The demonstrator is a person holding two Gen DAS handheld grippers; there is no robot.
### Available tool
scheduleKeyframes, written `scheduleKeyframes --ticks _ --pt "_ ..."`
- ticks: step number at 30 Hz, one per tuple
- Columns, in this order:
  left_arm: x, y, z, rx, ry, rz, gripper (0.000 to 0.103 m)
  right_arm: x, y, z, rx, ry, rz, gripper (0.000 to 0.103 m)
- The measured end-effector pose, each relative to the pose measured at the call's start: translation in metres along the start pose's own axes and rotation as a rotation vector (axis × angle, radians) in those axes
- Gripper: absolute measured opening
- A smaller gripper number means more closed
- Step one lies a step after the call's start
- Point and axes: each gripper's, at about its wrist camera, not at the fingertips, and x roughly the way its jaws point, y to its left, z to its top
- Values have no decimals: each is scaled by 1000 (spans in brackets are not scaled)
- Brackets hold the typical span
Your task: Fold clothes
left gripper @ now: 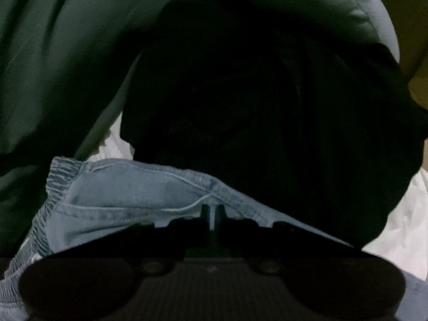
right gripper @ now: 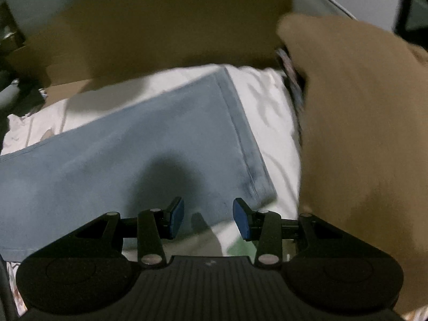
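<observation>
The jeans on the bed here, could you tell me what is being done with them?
A person is folding light blue jeans with two handheld grippers. The left gripper is shut on the denim near the elastic waistband. The right gripper is open over the leg end, holding nothing. The jeans lie on white bedding beside a cardboard box.

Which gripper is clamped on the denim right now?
The left gripper: its fingers are pinched shut on the denim garment near the elastic waistband. The right gripper hangs open above the leg end, gripping nothing.
</observation>
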Motion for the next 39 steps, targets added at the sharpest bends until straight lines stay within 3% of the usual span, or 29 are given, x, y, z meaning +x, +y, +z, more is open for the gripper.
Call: scheduleKeyframes --ticks 5,10,19,21,23,24,28,33,39 --pt "-11 -6 -11 26 -18 32 2 -1 -6 -6 65 -3 -19 48" --pt "-28 3 -29 3 6 9 11 12 -11 -2 141 -8 -34 50" --pt "-64 29 -75 1 43 -58 12 30 -13 -2 238 -24 -107 52" --pt "-73 32 -86 3 47 -68 12 32 -14 0 253 -29 -109 38" --pt "-82 32 -96 12 48 -74 13 31 -19 -1 270 -33 -117 9" --pt "-85 34 -99 25 49 -75 14 30 -21 -1 277 -35 -119 3" --pt "-93 37 -110 82 51 -91 14 16 -26 -6 282 -64 -114 0" --pt "-108 23 -136 156 78 -152 15 -3 -31 -8 300 -115 -197 0" --pt "-107 -7 -154 251 90 -235 25 0 -28 -4 316 -75 -143 1"
